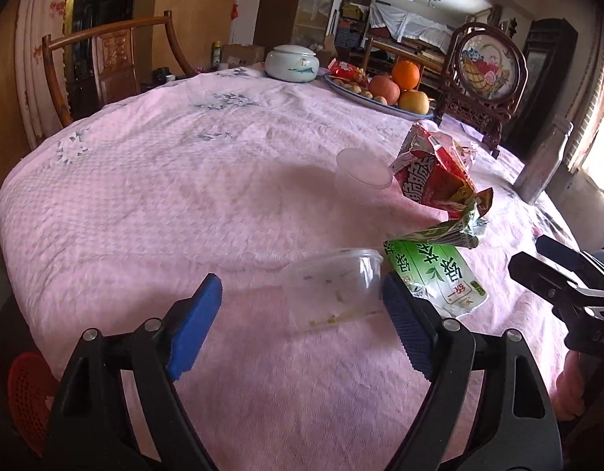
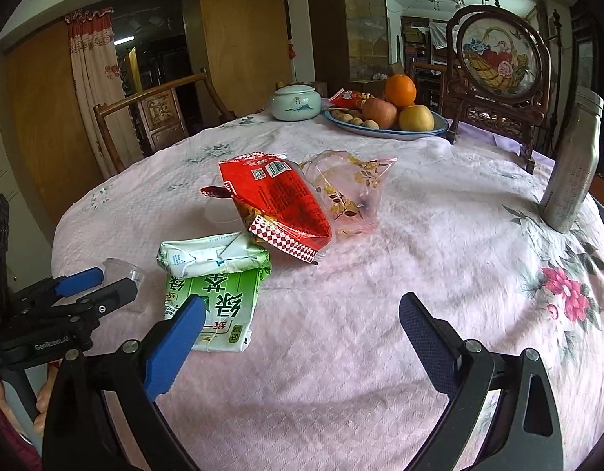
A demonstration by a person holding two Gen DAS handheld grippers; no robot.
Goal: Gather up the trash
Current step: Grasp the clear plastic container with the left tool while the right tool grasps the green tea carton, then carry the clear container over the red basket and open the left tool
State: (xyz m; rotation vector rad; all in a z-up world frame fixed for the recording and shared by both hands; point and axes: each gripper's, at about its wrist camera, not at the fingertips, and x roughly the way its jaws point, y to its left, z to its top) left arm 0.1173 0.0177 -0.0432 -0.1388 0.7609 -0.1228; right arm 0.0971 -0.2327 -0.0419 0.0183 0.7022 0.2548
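Note:
My left gripper point(image 1: 302, 306) is open, its jaws on either side of a clear plastic cup point(image 1: 333, 282) lying on its side on the pink tablecloth point(image 1: 164, 180). To its right lie a green tea carton point(image 1: 439, 274), a red snack bag point(image 1: 435, 168) and a small upright clear cup point(image 1: 361, 168). My right gripper point(image 2: 302, 325) is open and empty above bare cloth, right of the green carton point(image 2: 219, 298). Beyond it lie the red bag point(image 2: 282, 200) and a clear flowered wrapper point(image 2: 349, 192). The left gripper point(image 2: 98, 286) shows at the left edge beside the clear cup point(image 2: 123, 269).
A fruit plate point(image 2: 384, 117), a white lidded jar point(image 2: 296, 102), a carved round screen point(image 2: 494, 66) and a steel flask point(image 2: 572, 165) stand at the table's far and right sides. A wooden chair point(image 1: 106, 59) stands behind. A red basket point(image 1: 25, 388) sits low at left.

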